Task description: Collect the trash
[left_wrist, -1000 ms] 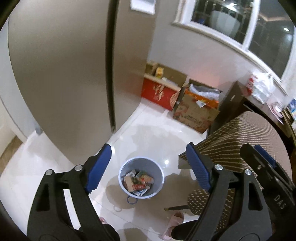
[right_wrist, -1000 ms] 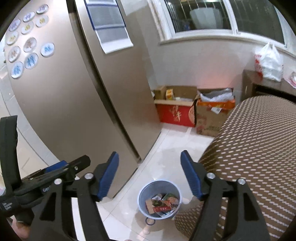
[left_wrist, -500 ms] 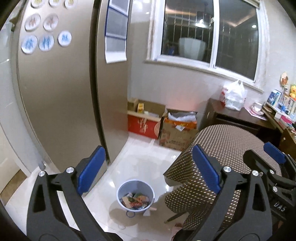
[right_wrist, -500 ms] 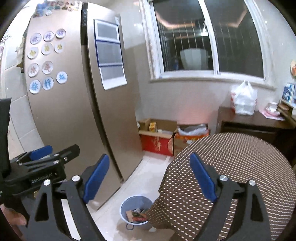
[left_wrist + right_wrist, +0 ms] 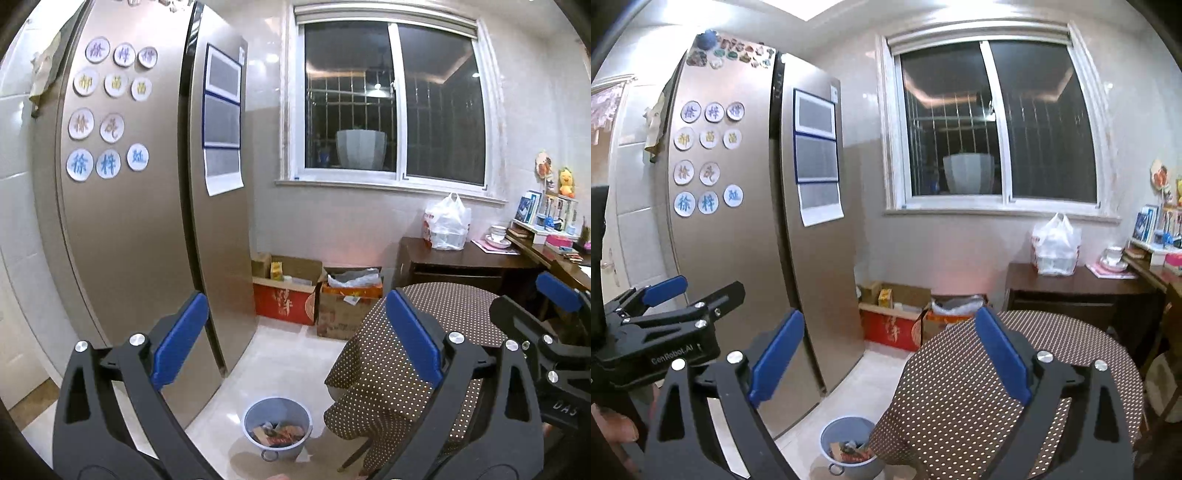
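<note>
A small grey-blue trash bin (image 5: pixel 277 424) stands on the white floor beside the table, with wrappers and packets inside; it also shows low in the right wrist view (image 5: pixel 846 445). My left gripper (image 5: pixel 295 332) is open and empty, held high above the bin. My right gripper (image 5: pixel 890 350) is open and empty too, over the table edge. The left gripper's side (image 5: pixel 665 325) shows at the left of the right wrist view, and the right gripper's side (image 5: pixel 546 332) shows at the right of the left wrist view.
A round table with a brown dotted cloth (image 5: pixel 424 350) is at right. A tall bronze fridge (image 5: pixel 147 221) fills the left. Cardboard boxes (image 5: pixel 317 295) sit under the window. A dark sideboard (image 5: pixel 461 262) carries a white plastic bag (image 5: pixel 447 221).
Both grippers have tilted upward and pulled back. The view went from looking down at the bin to looking across the room, and the bin now sits low in both views.
</note>
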Demonstrator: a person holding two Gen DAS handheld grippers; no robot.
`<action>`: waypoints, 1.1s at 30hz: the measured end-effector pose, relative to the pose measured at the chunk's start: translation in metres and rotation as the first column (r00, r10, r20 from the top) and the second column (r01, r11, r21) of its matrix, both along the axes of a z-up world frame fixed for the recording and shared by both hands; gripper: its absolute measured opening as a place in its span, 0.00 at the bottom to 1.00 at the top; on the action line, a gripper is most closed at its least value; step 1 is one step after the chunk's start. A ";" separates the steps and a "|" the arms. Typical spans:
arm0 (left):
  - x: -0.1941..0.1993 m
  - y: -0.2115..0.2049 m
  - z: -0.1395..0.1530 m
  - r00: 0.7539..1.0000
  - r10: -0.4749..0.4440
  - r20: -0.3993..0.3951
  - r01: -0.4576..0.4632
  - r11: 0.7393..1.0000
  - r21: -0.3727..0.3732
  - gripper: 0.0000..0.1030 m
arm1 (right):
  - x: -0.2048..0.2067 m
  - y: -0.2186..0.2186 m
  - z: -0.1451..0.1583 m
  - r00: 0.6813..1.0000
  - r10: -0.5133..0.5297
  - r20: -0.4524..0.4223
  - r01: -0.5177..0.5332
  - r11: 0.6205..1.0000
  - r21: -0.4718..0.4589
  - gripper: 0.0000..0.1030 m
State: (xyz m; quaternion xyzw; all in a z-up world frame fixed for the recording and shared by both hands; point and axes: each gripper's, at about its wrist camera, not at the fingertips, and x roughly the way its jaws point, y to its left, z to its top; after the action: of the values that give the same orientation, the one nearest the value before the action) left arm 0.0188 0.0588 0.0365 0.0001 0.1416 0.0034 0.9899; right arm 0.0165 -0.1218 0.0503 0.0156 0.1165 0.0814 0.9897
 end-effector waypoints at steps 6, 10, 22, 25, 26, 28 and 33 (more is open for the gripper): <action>-0.015 -0.001 0.007 0.999 -0.001 0.048 0.001 1.000 0.005 0.93 | -0.012 -0.002 0.004 1.000 0.004 0.018 -0.003 1.000 -0.003 0.91; -0.021 -0.002 0.010 0.998 -0.007 0.061 0.007 1.000 0.001 0.93 | -0.015 -0.004 0.005 1.000 0.004 0.024 -0.004 1.000 -0.007 0.91; -0.012 -0.004 0.008 0.998 -0.038 0.046 0.038 0.999 0.005 0.93 | -0.014 -0.007 0.006 1.000 0.013 0.016 -0.013 1.000 -0.001 0.92; -0.010 -0.005 0.008 0.998 -0.044 0.045 0.044 0.999 0.007 0.93 | -0.012 -0.007 0.007 1.000 0.015 0.013 -0.015 1.000 0.000 0.92; -0.010 -0.006 0.008 0.998 -0.045 0.045 0.044 0.999 0.009 0.93 | -0.012 -0.007 0.007 1.000 0.016 0.013 -0.016 1.000 0.000 0.92; -0.008 -0.006 0.008 0.998 -0.046 0.045 0.046 0.999 0.010 0.93 | -0.011 -0.007 0.007 1.000 0.016 0.011 -0.016 1.000 0.003 0.92; -0.005 -0.006 0.008 0.998 -0.046 0.041 0.046 0.999 0.010 0.93 | -0.007 -0.007 0.007 1.000 0.011 0.007 -0.012 1.000 0.008 0.92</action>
State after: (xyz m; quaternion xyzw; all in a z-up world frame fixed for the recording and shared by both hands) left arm 0.0134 0.0523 0.0443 0.0077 0.1209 -0.0188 0.9925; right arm 0.0099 -0.1286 0.0570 0.0184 0.1128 0.0876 0.9896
